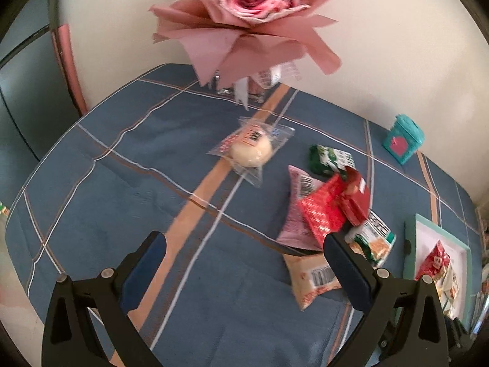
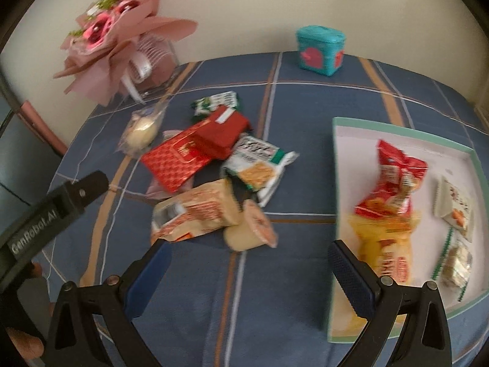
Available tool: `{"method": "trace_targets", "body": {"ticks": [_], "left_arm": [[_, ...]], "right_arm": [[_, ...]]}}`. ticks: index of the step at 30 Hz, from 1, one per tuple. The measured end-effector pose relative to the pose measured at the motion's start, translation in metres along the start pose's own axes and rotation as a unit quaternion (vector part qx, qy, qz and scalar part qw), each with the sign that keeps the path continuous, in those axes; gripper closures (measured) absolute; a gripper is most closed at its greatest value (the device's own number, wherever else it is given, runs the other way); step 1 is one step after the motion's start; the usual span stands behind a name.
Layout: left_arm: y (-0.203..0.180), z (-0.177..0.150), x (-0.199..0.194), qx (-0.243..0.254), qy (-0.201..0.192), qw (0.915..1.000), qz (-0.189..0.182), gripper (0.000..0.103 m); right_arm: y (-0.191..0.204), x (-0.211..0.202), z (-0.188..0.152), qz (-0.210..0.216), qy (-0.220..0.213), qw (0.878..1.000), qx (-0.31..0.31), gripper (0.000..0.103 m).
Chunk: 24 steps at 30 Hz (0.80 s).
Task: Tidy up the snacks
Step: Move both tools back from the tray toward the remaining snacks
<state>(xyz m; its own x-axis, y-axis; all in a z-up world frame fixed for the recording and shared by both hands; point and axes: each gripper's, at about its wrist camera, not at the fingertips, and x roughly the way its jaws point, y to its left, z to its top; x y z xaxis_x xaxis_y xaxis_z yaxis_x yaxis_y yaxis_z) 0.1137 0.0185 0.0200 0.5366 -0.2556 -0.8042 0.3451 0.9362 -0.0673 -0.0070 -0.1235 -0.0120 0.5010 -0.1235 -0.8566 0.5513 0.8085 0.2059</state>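
Observation:
A loose pile of snacks lies mid-table: a beige packet [image 2: 195, 214], a small pudding cup [image 2: 250, 229], a cracker packet [image 2: 259, 171], a red box [image 2: 220, 131] on a flat red packet [image 2: 177, 159], a green packet [image 2: 214, 102] and a wrapped bun [image 2: 142, 131]. My right gripper [image 2: 249, 250] hovers open just in front of the pudding cup, holding nothing. A teal-rimmed white tray [image 2: 354, 153] to its right holds a red-and-yellow bag [image 2: 388, 198] and small packets [image 2: 455, 208]. My left gripper [image 1: 244, 244] is open and empty, with the bun [image 1: 250, 151] ahead and the pile [image 1: 324, 214] to its right.
A pink paper bouquet [image 2: 116, 30] stands at the back left by the wall. A teal box [image 2: 319, 49] with pink hearts sits at the back. The blue plaid tablecloth [image 1: 137, 183] is bare left of the bun. The left gripper's body [image 2: 55, 211] and a hand [image 2: 24, 345] fill the right view's lower left.

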Motion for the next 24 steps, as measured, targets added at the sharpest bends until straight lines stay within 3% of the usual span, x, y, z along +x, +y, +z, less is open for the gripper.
{"method": "trace_targets", "body": {"ticks": [4,16,24], "left_arm": [[0.006,-0.002,0.006,-0.008,0.005,0.9999,0.006,0.001],[-0.004,-0.005,0.029,-0.027,0.067,0.9952,-0.066,0.001],[-0.029,-0.006,0.044,-0.010,0.106,0.9891,-0.102,0.001]], "right_arm": [[0.005,0.006,0.000,0.010,0.009,1.000,-0.008,0.000],[-0.018,0.024,0.012,0.033,0.033,0.998,0.037,0.000],[-0.024,0.032,0.013,0.034,0.041,0.998,0.043,0.021]]}}
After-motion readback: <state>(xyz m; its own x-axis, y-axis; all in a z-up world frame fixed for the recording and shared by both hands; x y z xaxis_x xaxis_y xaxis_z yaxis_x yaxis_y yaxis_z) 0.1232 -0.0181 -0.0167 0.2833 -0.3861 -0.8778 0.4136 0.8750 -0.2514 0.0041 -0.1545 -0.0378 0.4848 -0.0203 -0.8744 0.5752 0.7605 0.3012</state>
